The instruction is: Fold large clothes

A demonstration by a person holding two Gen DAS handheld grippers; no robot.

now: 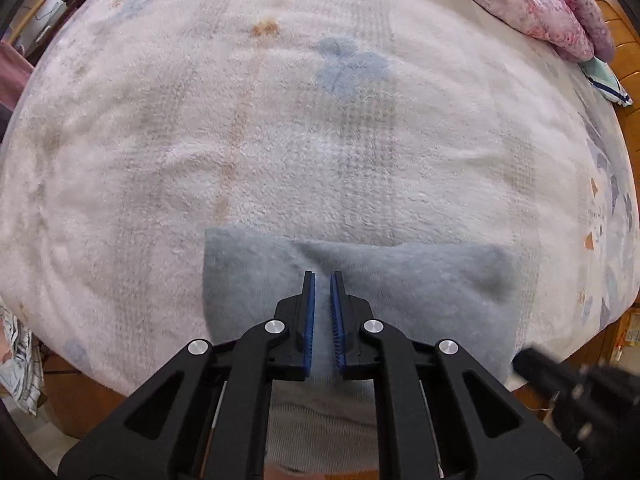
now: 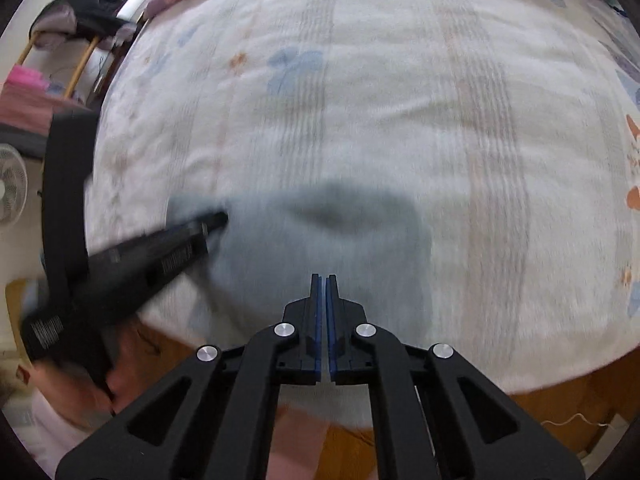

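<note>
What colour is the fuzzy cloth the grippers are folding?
The fuzzy cloth is pale grey-blue, clearest in the left wrist view.
</note>
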